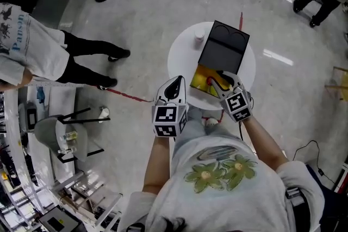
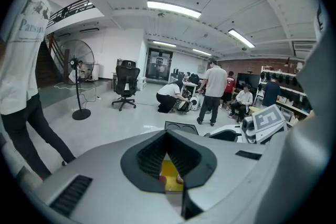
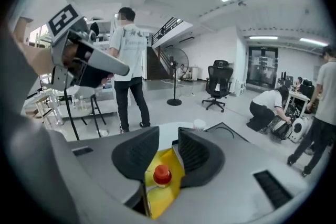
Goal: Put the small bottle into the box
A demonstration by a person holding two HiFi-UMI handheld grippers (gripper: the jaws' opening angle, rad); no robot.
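Yellow-lined box (image 1: 199,82) on counter (image 1: 182,54); right tongs (image 3: 168,134) spread, angled down over red-capped bottle (image 3: 161,176) inside; left tongs (image 2: 167,137) pressed together, empty, alongside.

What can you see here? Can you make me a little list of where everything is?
table: round white table, holding the box
box: black box with a yellow inside, lid open
bottle: small red-capped bottle, down in the box's yellow inside, seen through the gap of the right fingers
right gripper: over the box, fingers apart
left gripper: near the table's edge, fingers together, holding nothing
extra: small white container, on the table beside the box
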